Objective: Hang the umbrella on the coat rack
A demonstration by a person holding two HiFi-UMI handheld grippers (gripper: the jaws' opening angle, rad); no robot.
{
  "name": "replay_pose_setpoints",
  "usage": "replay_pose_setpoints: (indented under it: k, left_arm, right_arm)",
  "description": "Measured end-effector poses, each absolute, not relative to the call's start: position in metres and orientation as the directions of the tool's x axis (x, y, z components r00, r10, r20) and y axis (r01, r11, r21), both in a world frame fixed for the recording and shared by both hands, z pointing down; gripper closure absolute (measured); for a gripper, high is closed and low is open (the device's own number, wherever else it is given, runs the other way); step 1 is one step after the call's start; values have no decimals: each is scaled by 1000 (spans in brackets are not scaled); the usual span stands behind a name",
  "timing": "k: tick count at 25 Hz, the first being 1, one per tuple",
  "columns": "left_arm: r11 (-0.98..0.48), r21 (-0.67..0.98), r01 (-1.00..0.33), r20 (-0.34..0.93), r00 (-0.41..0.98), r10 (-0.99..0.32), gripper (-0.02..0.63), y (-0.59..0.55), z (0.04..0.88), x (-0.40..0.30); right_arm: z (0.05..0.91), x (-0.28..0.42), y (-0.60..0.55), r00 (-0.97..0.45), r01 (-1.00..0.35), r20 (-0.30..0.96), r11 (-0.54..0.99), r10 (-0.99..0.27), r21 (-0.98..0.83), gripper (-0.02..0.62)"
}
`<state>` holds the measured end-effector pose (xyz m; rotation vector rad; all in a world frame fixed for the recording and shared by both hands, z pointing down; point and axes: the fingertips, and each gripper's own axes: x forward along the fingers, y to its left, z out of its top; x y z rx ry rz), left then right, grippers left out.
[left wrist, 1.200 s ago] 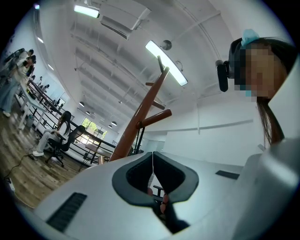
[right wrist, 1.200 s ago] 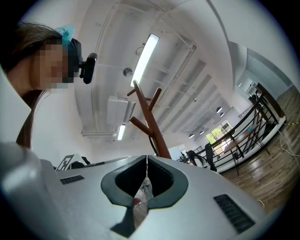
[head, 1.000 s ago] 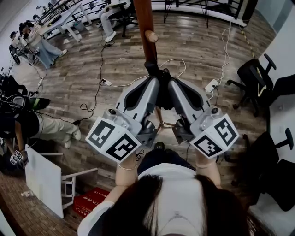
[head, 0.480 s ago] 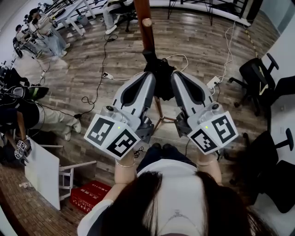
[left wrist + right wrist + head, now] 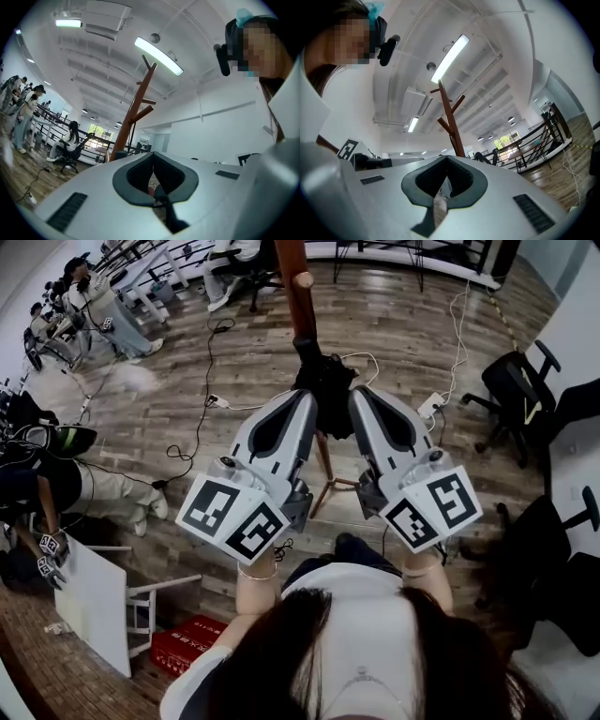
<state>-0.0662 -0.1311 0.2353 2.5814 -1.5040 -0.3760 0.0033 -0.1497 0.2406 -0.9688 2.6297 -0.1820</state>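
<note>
Left gripper (image 5: 302,401), right gripper (image 5: 359,397) both clamped on umbrella (image 5: 328,379), beside coat rack (image 5: 296,310). Approach step; next needs lift onto peg (image 5: 302,280).

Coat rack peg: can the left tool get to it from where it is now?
Probably yes. The peg juts from the coat rack just ahead of the left tool, and only the black umbrella at its tip lies between them.

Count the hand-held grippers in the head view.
2. The left hand-held gripper is left of the black umbrella, the right hand-held gripper right of it, both tips near the coat rack. None appears hidden.
</note>
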Motion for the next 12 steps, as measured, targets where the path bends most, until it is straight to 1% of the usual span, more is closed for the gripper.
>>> replay_pose_setpoints:
  k: [12]
  left_arm:
    - [-545, 217, -810, -126, 531, -838, 595, -99, 237, -71]
  right_arm:
    - [245, -3, -112, -661, -684, -210, 693, -721, -226, 560]
